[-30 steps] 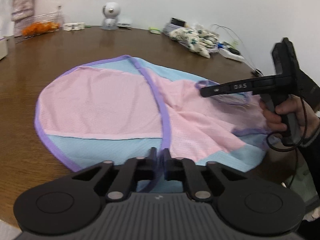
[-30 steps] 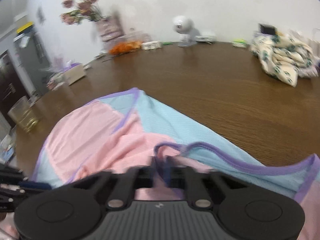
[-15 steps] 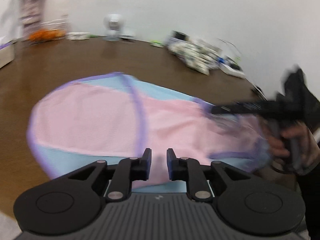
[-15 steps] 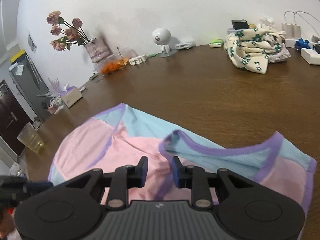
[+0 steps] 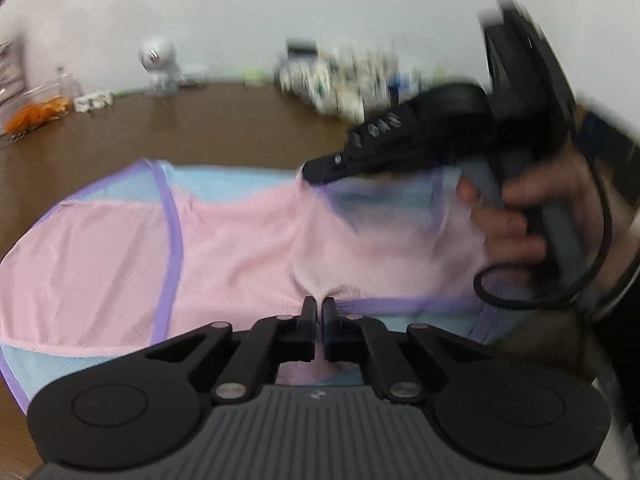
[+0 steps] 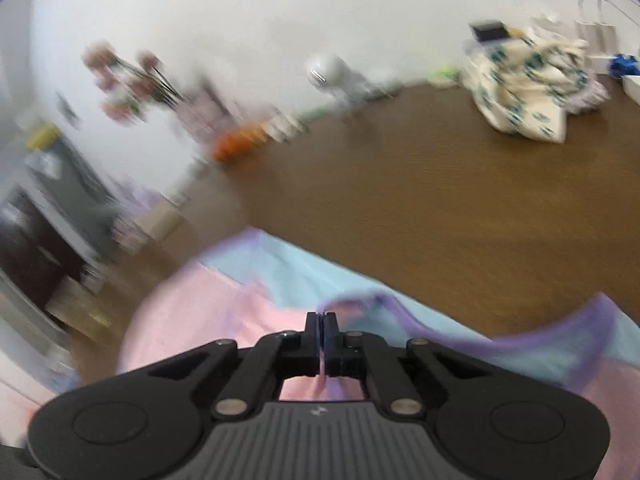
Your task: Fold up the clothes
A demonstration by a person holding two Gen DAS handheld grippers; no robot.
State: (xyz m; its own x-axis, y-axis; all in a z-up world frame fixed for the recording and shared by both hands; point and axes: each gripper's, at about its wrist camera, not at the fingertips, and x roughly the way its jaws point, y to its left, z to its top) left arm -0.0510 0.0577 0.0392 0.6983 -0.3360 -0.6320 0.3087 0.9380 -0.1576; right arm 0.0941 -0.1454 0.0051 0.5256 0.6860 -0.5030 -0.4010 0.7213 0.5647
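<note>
Mesh-like fabric in pink and pale blue panels, edged with purple binding, makes up the garment (image 5: 240,240), which lies spread across the brown wood-grain tabletop (image 5: 224,120). The left tongs (image 5: 319,312) have their black fingers drawn nearly together on a puckered pinch of pink cloth at the near hem. The right tongs (image 6: 321,326) are likewise closed, nipping fabric beside a raised loop of purple trim (image 6: 360,300); in the left wrist view their tips meet the cloth near the garment's far edge, and a hand (image 5: 520,216) wraps the grey handle, a black cable looping below it. Both views are smeared by motion blur. A round white camera-like gadget (image 5: 158,58) and a crumpled cream floral cloth (image 6: 528,84) sit at the tabletop's far side, well apart from the garment. Flowers (image 6: 128,84) at the left are too blurred to make out properly.
</note>
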